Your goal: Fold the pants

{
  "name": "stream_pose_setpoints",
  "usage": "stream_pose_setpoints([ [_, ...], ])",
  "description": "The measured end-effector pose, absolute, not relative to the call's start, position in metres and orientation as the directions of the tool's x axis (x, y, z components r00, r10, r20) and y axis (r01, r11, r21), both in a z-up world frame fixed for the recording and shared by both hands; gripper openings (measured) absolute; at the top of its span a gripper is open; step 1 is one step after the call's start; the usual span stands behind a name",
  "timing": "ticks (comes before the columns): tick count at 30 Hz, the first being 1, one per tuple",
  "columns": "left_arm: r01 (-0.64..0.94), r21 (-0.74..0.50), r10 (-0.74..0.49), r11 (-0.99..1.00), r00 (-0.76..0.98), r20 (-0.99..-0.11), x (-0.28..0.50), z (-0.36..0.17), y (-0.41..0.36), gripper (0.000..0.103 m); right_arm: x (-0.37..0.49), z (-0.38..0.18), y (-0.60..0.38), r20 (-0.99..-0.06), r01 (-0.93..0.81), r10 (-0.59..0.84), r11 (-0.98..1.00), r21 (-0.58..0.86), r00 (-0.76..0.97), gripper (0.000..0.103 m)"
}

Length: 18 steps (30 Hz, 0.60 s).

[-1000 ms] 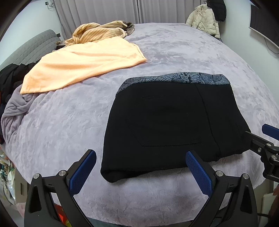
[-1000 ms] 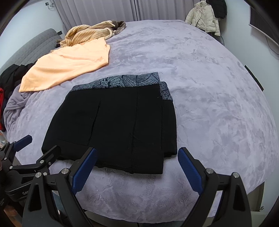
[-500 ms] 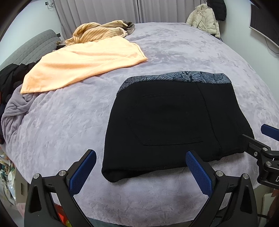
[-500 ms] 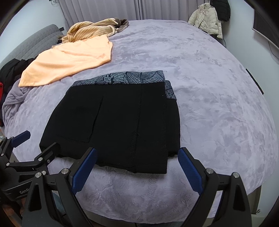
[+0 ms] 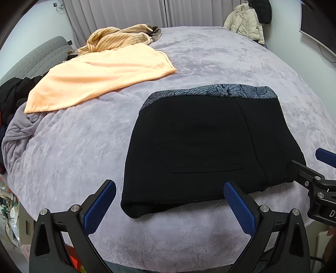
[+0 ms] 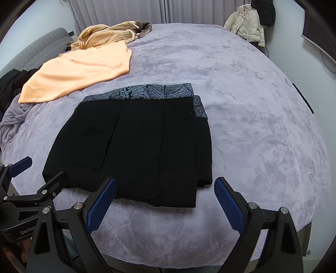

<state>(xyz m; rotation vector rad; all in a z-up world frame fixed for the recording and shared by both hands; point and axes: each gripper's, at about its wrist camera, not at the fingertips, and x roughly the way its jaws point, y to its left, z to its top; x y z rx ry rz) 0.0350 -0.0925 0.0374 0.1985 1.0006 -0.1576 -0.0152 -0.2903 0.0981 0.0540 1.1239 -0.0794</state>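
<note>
Black pants [image 5: 210, 145] [image 6: 134, 145] with a blue patterned waistband lie folded into a compact rectangle on the grey plush bed, waistband at the far side. My left gripper [image 5: 170, 201] hangs open just in front of the pants' near edge, nothing between its blue pads. My right gripper [image 6: 164, 199] is open too, in front of the pants' near right corner. Each gripper shows at the edge of the other's view: the right gripper [image 5: 310, 168] and the left gripper [image 6: 40, 170].
A peach towel [image 5: 100, 77] and a striped tan garment [image 5: 119, 37] lie at the far left of the bed [image 6: 262, 130]. Dark clothes [image 5: 10, 94] pile at the left edge. A cream jacket [image 5: 244, 20] hangs at the back right.
Both grippers have drawn back slightly from the pants and stay open. The folded pants have not moved.
</note>
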Motion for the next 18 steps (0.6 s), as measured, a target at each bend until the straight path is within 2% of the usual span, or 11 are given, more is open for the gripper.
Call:
stream_pose_setpoints([
  [18,0.215,0.107,-0.028,0.971,0.545,-0.838,0.0318,0.0381,-0.0964,0.103,-0.0169,0.1001,-0.2861,-0.898,0.092,-0.056,0.996,-0.017,0.436,0.096],
])
